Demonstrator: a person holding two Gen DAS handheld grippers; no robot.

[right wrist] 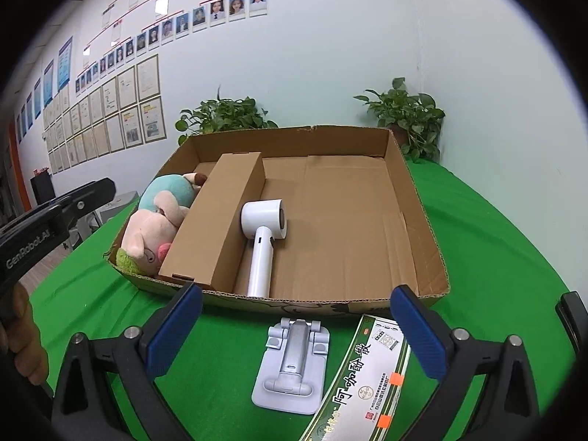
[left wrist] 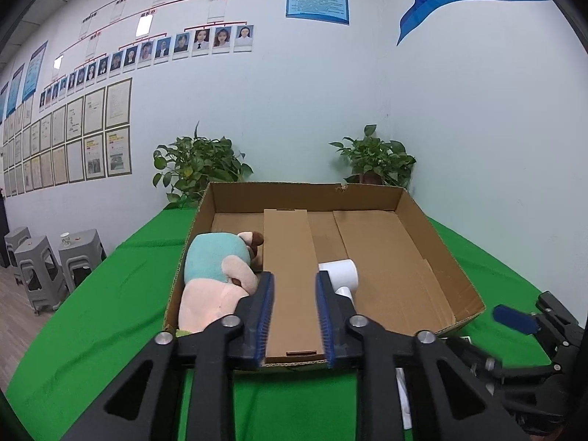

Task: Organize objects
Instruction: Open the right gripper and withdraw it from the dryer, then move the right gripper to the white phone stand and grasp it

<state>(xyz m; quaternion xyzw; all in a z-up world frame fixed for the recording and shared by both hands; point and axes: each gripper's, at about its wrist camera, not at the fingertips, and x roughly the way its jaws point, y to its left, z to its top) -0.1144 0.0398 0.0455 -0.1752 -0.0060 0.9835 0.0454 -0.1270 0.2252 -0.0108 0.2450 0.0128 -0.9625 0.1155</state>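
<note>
Phone stand (right wrist: 292, 365) lies lengthwise toward the box (right wrist: 430, 242), seemingly flat.

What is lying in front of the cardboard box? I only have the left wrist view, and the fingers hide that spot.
Observer: A white folding phone stand lies flat there, outside the cardboard box.
Operator: Anything beside it?
Observer: Yes, a long green-and-white medicine carton, close on the stand's right.
Operator: And the white thing I half see inside?
Observer: A hair dryer, lying with its handle toward the near wall, right beside the tall cardboard insert.
</note>
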